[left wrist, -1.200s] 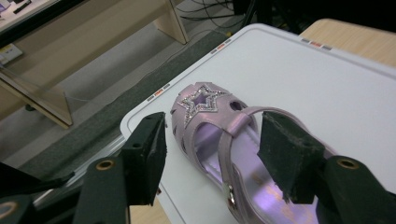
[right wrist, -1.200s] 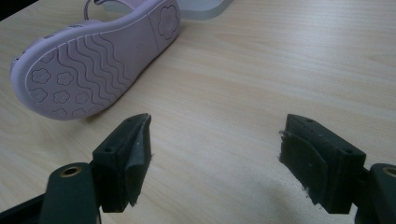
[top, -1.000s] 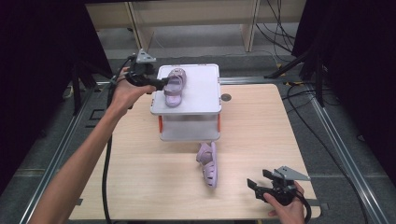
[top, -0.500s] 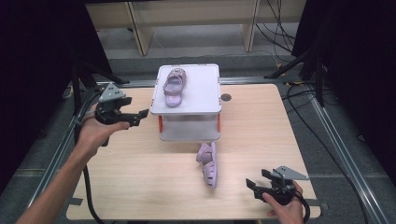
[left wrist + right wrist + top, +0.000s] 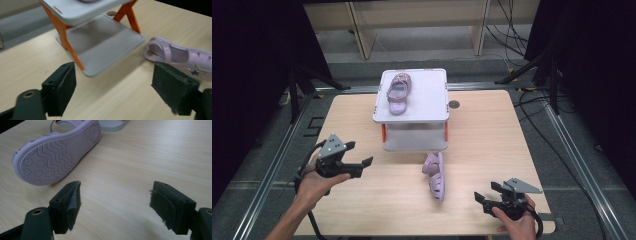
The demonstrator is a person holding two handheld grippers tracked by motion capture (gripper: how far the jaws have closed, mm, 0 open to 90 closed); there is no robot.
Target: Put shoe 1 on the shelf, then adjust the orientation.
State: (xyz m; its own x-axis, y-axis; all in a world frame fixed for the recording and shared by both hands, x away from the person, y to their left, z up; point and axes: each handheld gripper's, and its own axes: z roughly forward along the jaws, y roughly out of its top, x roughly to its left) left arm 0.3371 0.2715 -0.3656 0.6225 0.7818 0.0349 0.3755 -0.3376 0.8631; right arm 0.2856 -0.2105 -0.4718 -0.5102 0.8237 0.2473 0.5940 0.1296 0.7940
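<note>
One purple sandal (image 5: 398,93) lies flat on the top shelf of a white rack (image 5: 427,100) with orange legs. A second purple sandal (image 5: 435,176) rests on its side on the wooden table in front of the rack. My left gripper (image 5: 358,154) hovers open over the table's near left, pointing toward the rack. In the left gripper view its open jaws (image 5: 113,87) frame the rack's lower shelf (image 5: 105,47) and that sandal (image 5: 180,56). My right gripper (image 5: 486,192) sits open at the near right. The sandal's wavy sole (image 5: 57,152) lies just beyond its jaws (image 5: 115,205).
The table (image 5: 492,135) has bare wood right of the rack and along the front. A small dark hole (image 5: 454,104) marks the tabletop near the rack's right side. Metal rails (image 5: 572,145) and cables (image 5: 532,100) run beside the table.
My left gripper has drawn back from the rack's top to the near left of the table, leaving the sandal on the top shelf. The right gripper has barely moved.
</note>
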